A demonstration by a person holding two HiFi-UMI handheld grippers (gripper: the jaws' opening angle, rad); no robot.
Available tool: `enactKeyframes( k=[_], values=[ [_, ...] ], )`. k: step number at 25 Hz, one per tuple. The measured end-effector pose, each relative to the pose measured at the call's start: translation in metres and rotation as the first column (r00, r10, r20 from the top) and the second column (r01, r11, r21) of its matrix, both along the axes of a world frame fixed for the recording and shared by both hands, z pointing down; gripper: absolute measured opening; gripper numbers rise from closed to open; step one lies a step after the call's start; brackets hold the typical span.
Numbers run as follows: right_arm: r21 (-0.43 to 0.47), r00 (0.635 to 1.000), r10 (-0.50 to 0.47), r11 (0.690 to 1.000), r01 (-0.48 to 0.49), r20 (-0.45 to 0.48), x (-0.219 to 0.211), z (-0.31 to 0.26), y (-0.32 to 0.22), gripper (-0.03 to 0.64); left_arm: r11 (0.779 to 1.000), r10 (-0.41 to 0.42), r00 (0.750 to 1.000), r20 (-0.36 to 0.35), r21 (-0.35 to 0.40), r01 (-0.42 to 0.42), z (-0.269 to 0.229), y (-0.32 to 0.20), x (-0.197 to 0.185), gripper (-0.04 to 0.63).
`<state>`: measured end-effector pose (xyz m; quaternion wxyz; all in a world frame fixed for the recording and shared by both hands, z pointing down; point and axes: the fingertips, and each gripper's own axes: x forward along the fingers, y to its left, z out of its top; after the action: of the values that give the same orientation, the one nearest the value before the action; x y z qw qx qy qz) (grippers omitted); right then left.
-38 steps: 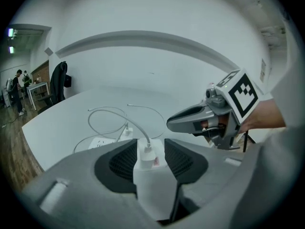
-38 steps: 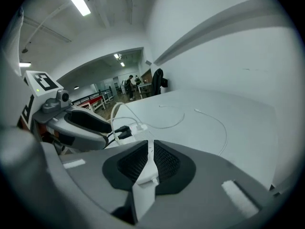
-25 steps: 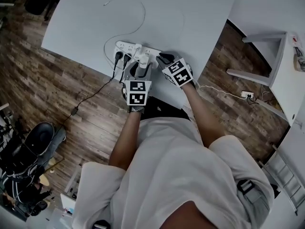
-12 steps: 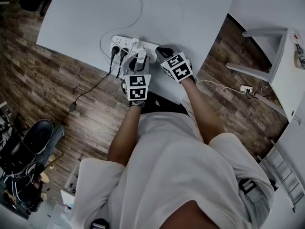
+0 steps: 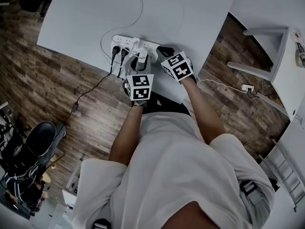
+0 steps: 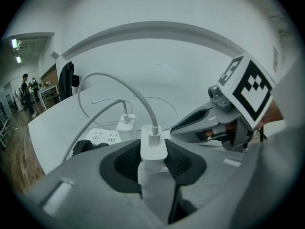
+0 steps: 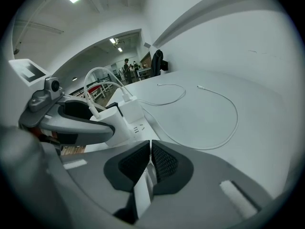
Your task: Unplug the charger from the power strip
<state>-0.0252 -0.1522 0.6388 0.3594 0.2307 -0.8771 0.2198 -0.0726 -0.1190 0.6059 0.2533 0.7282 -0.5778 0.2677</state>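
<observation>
Jaws of my left gripper [image 6: 152,162] pinch the white charger [image 6: 153,146], upright on the power strip [image 6: 106,137] at the table [image 6: 157,87] edge; my right gripper [image 7: 149,162] sits closed, empty, alongside.

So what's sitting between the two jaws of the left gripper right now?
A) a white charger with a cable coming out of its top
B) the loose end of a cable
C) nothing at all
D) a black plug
A: in the left gripper view the white charger stands between the left gripper's dark pads, its white cable rising from its top.
</observation>
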Motion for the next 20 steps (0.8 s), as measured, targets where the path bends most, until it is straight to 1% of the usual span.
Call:
enactKeyframes(
  k=[3,6,9,11,14,15,17,20],
  values=[
    [-0.009,1.000,0.024,1.000,-0.024,0.015,-0.0001,0.0007,-0.0014,0.015,1.000,-0.025,0.999,-0.047,-0.009,0.025,0.0003,-0.0010,-0.0033,0.144],
    [-0.016,0.999,0.027,1.000,-0.027,0.018,-0.0008,0.0018,-0.0012,0.015,0.998,-0.057,0.994,-0.098,-0.011,0.057,0.0008,-0.0003,-0.0060,0.144],
    [-0.007,1.000,0.024,1.000,-0.024,0.017,-0.0020,0.0021,-0.0006,0.015,0.997,-0.073,0.990,-0.118,-0.009,0.072,0.0001,0.0007,-0.0073,0.144],
    [0.000,0.999,0.027,1.000,-0.027,0.016,-0.0019,0.0022,0.0000,0.015,0.998,-0.056,0.994,-0.092,-0.005,0.056,0.0008,0.0012,-0.0069,0.144],
    [-0.009,0.999,0.038,0.999,-0.037,0.020,-0.0021,0.0027,0.0013,0.015,1.000,0.018,1.000,0.010,0.009,-0.018,0.0007,0.0009,-0.0030,0.143],
    [-0.011,0.999,0.042,0.999,-0.042,0.021,-0.0027,0.0029,0.0016,0.015,0.999,0.032,0.999,0.029,0.010,-0.032,0.0008,0.0009,-0.0026,0.143],
    [-0.008,0.999,0.047,0.999,-0.047,0.021,-0.0036,0.0034,0.0013,0.015,0.999,0.039,0.999,0.036,0.011,-0.039,0.0015,0.0002,-0.0033,0.144],
    [0.001,0.999,0.048,0.999,-0.048,0.015,-0.0037,0.0043,0.0010,0.015,0.999,0.030,1.000,0.010,0.011,-0.030,0.0026,-0.0004,-0.0041,0.143]
  ],
)
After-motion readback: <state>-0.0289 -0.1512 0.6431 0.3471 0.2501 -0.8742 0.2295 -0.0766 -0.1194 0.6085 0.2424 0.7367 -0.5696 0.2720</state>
